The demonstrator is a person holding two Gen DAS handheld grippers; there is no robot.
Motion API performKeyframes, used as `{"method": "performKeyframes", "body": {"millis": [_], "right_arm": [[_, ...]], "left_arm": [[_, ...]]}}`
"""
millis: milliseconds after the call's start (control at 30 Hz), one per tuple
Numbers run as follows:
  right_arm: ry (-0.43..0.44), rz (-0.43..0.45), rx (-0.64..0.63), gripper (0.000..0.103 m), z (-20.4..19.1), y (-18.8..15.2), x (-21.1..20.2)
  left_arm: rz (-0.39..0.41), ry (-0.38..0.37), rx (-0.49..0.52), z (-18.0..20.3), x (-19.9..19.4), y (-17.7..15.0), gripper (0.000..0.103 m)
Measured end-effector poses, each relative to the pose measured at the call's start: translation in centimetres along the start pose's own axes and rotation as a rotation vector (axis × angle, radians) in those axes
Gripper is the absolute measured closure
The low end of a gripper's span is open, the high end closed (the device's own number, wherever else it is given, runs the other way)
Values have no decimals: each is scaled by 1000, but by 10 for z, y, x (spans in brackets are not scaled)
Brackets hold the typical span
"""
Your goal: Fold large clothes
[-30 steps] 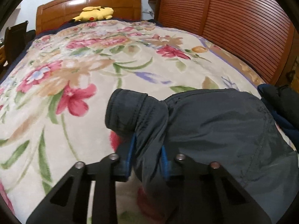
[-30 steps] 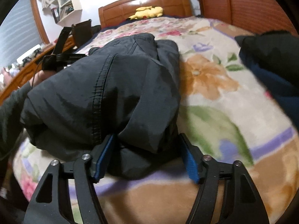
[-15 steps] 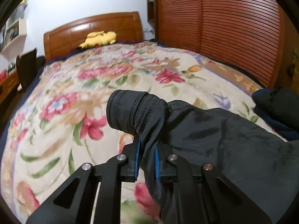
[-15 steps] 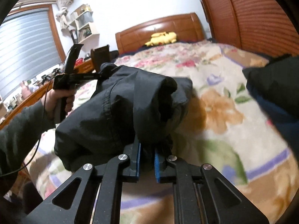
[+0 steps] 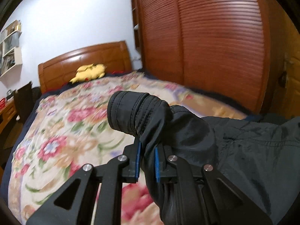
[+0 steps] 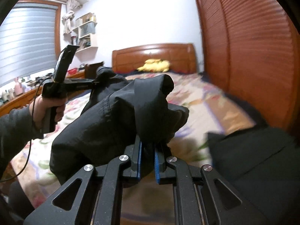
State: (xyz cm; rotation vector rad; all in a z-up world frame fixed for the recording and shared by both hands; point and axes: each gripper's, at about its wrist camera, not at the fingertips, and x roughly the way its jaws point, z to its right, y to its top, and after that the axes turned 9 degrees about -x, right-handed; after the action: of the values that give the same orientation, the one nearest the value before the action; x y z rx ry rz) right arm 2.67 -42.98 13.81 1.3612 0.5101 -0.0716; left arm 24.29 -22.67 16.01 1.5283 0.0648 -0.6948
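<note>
A dark grey jacket (image 5: 243,150) hangs between my two grippers above the bed with the flowered blanket (image 5: 75,123). My left gripper (image 5: 147,161) is shut on the jacket's fabric just below a ribbed cuff (image 5: 135,112). My right gripper (image 6: 147,161) is shut on a bunched fold of the same jacket (image 6: 105,123). In the right wrist view the left gripper (image 6: 93,82) shows in a hand at the left, pinching the jacket's far end.
A second dark garment (image 6: 253,153) lies on the bed at the right. A yellow plush toy (image 5: 88,73) sits by the wooden headboard (image 5: 84,60). A louvred wooden wardrobe (image 5: 215,37) runs along the right side. A desk (image 6: 16,97) stands left.
Both grippers closed on the jacket and lifted it off the blanket. Both views have tilted up, showing more wall and wardrobe.
</note>
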Motion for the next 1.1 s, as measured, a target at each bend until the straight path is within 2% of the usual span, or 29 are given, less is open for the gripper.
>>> {"method": "performKeyframes", "body": {"millis": [167, 300, 467, 567, 633, 700, 833, 933, 1000, 1067, 1100], "right_arm": [[-149, 11, -27, 95, 58, 19, -53], [-293, 18, -31, 95, 105, 25, -101], [-452, -3, 10, 95, 157, 4, -148], [-530, -69, 53, 95, 185, -28, -156], [-562, -126, 90, 95, 199, -53, -151], [-580, -165, 105, 95, 202, -74, -146], [-582, -178, 155, 91, 208, -97, -145], [-614, -178, 172, 79, 209, -91, -156], [-635, -177, 169, 66, 203, -86, -163], [-648, -160, 156, 49, 191, -77, -173], [-653, -152, 150, 47, 185, -74, -176]], "left_arm": [[55, -134, 7, 85, 5, 39, 95], [72, -247, 10, 148, 15, 55, 95], [8, -346, 20, 216, 48, 43, 92], [-78, -314, 77, 246, 78, 19, 87], [-117, -275, 114, 255, 89, -1, 87], [-98, -273, 152, 258, 86, -11, 87], [-114, -285, 172, 249, 69, -22, 76], [-97, -283, 194, 237, 43, -28, 69], [-86, -288, 186, 224, 28, -32, 68], [-80, -288, 173, 211, 14, -35, 67], [-71, -287, 172, 206, 3, -37, 66]]}}
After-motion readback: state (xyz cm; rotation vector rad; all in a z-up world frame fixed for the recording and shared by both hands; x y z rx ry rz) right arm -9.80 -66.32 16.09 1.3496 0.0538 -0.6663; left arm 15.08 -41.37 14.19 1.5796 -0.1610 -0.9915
